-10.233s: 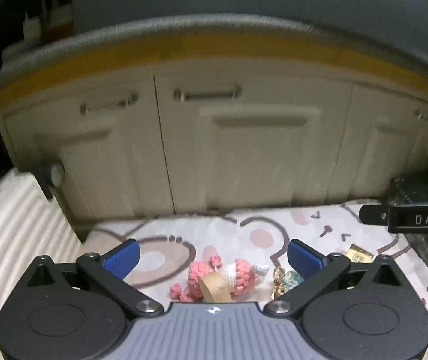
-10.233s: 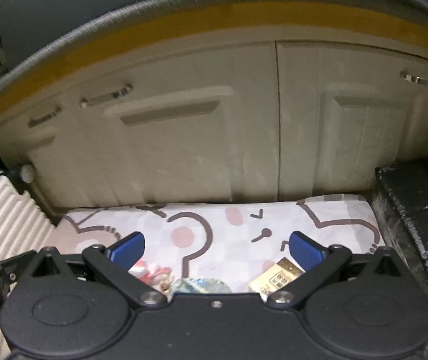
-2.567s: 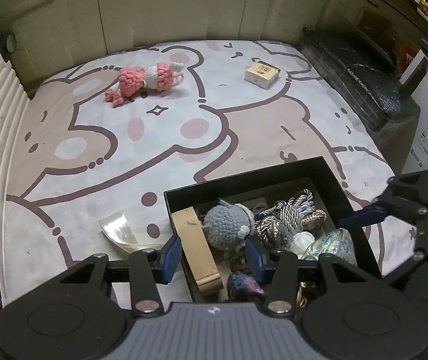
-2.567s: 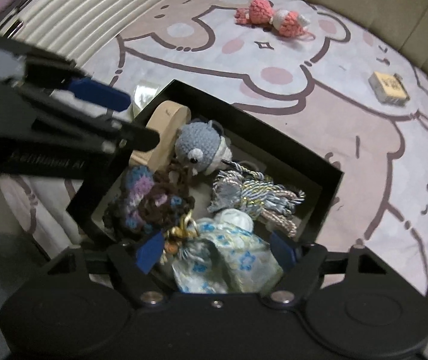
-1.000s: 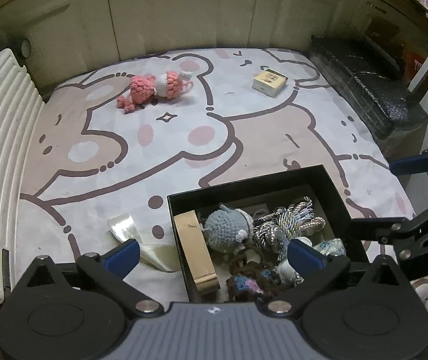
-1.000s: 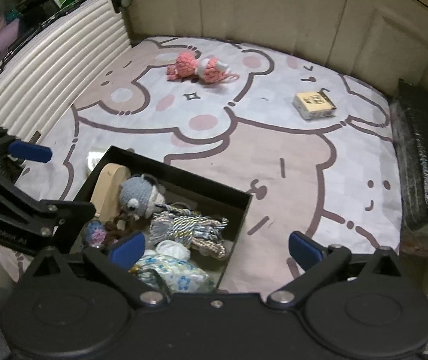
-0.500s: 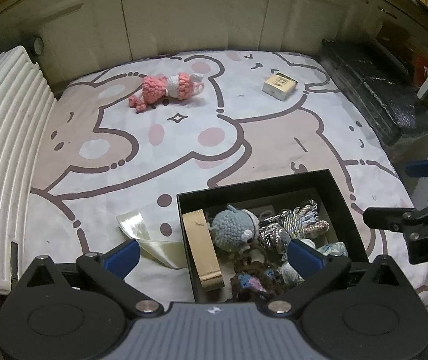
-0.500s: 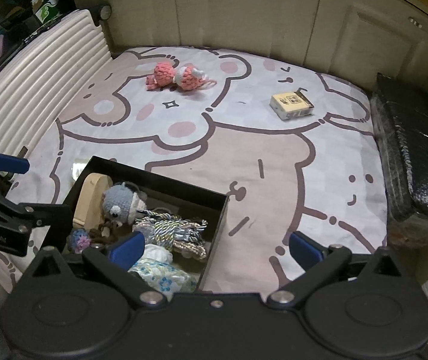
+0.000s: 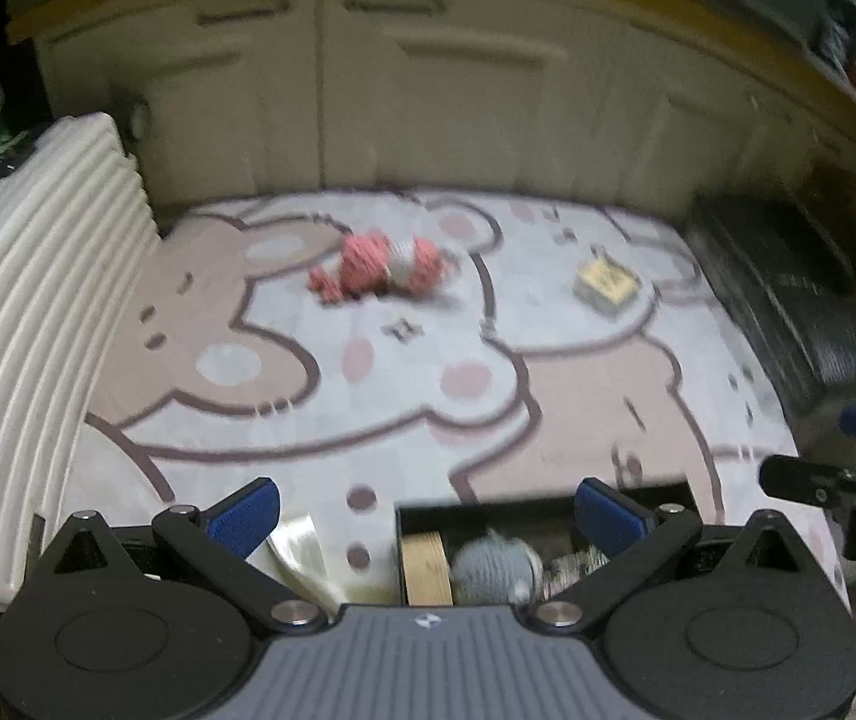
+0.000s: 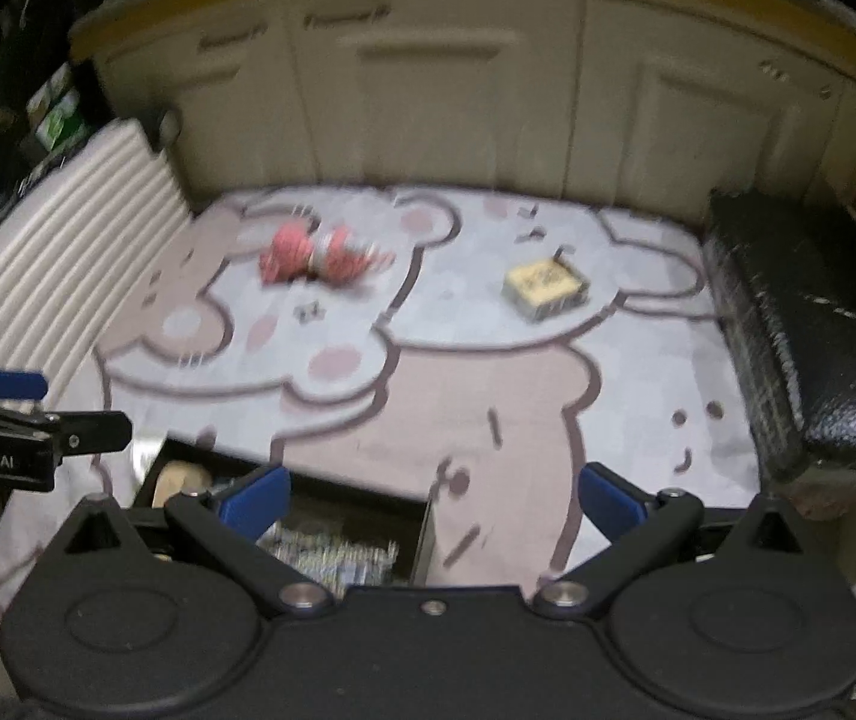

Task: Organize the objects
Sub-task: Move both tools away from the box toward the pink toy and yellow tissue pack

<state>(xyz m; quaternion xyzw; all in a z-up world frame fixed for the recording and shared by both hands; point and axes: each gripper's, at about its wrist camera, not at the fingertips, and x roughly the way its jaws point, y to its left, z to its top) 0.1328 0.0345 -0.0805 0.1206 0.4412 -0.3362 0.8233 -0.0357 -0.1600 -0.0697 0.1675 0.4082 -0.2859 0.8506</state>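
Observation:
A black box (image 9: 539, 507) holding several small items sits at the near edge of the bear-print mat (image 9: 578, 396); a grey knitted toy (image 9: 494, 567) and a tan block (image 9: 425, 564) show inside. It also shows in the right wrist view (image 10: 332, 489). A pink knitted doll (image 9: 380, 267) (image 10: 314, 258) and a small yellow box (image 9: 605, 282) (image 10: 545, 288) lie far back on the mat. My left gripper (image 9: 425, 516) is open and empty above the box's near side. My right gripper (image 10: 431, 501) is open and empty over the box's right end.
Cream cabinet doors (image 9: 428, 96) stand behind the mat. A white ribbed panel (image 9: 26, 300) lies along the left. A black wrapped block (image 10: 812, 324) lies along the right. A clear plastic scrap (image 9: 302, 546) lies left of the box.
Both grippers have tilted up and pulled back, so the box has dropped to the bottom of each view and the cabinets have come into view. Both stay open.

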